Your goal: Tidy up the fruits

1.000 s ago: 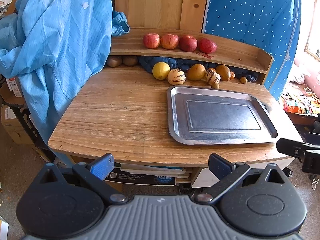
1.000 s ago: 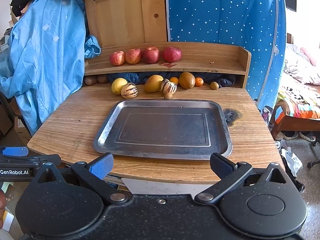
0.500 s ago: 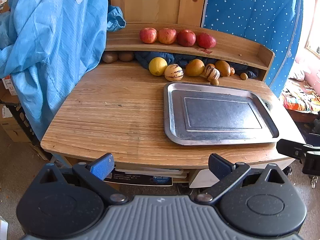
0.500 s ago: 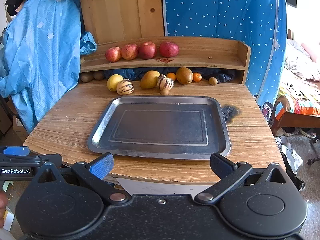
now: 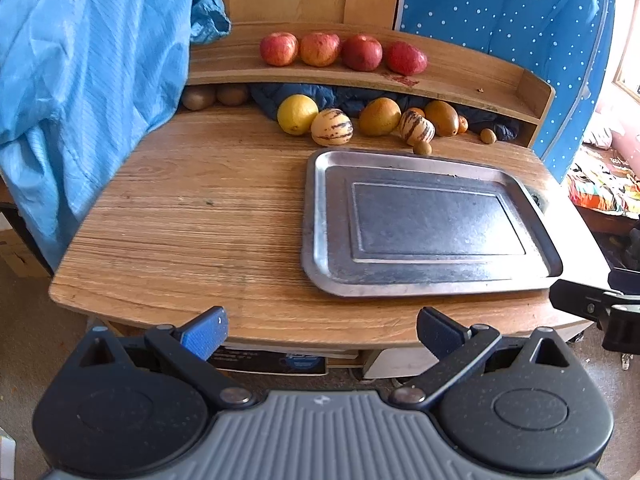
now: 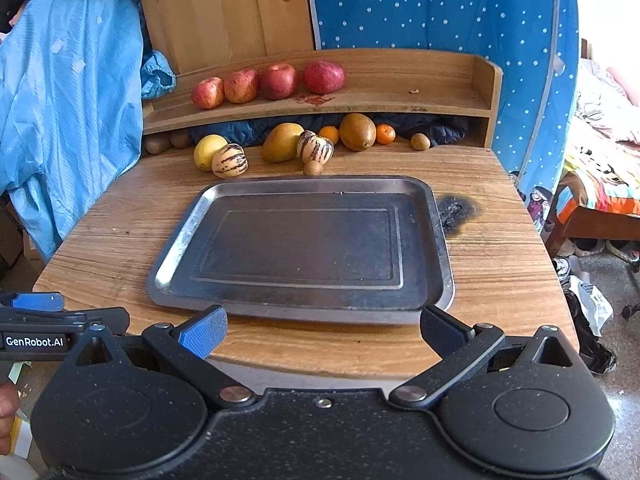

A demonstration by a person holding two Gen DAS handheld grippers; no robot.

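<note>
Both the left gripper [image 5: 320, 330] and right gripper [image 6: 322, 328] hang at the table's [image 5: 192, 216] near edge, fingers spread, holding nothing; the fruits [image 6: 280, 142] line the far side, probably awaiting transfer; the tray [image 6: 176, 248] between lies bare.

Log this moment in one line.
left hand-held gripper open | right hand-held gripper open | tray empty | fruit untouched
</note>
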